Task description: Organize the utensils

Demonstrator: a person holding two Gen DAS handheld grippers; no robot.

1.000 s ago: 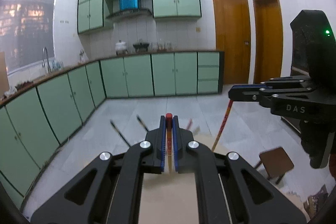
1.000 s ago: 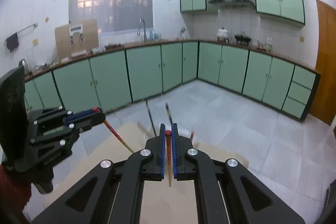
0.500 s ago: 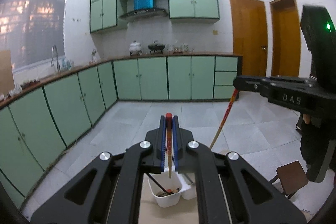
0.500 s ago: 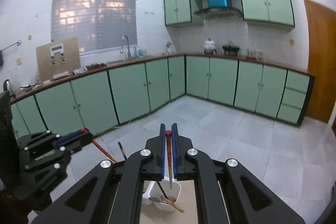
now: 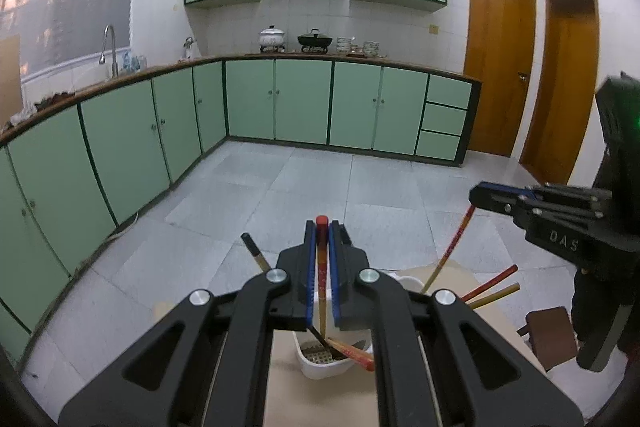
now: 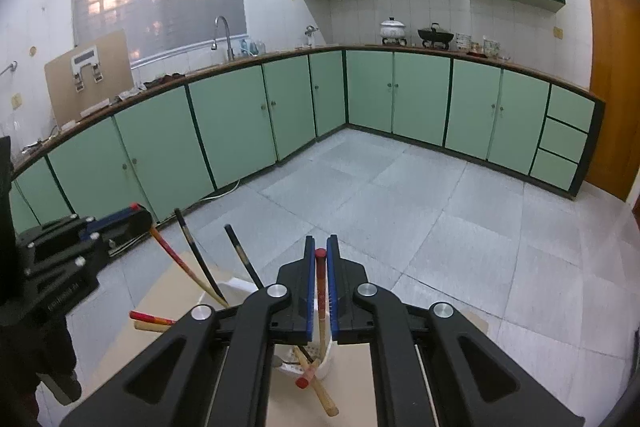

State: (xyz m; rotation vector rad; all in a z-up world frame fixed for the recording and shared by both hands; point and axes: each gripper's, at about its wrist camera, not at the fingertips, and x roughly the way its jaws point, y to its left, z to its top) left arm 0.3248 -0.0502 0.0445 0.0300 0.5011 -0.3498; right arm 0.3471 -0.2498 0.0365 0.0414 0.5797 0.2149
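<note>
Chopsticks: each gripper's jaws clamp one upright, left gripper point(image 5: 321, 227) and right gripper point(image 6: 320, 251), above the white holder point(image 5: 320, 367) on the bench point(image 5: 312, 403); loose sticks point(image 6: 200, 267) lean at ten o'clock.

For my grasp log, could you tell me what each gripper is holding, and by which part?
The left gripper and the right gripper each pinch one red-topped chopstick, and, just below its red upper end, over the white holder.
</note>
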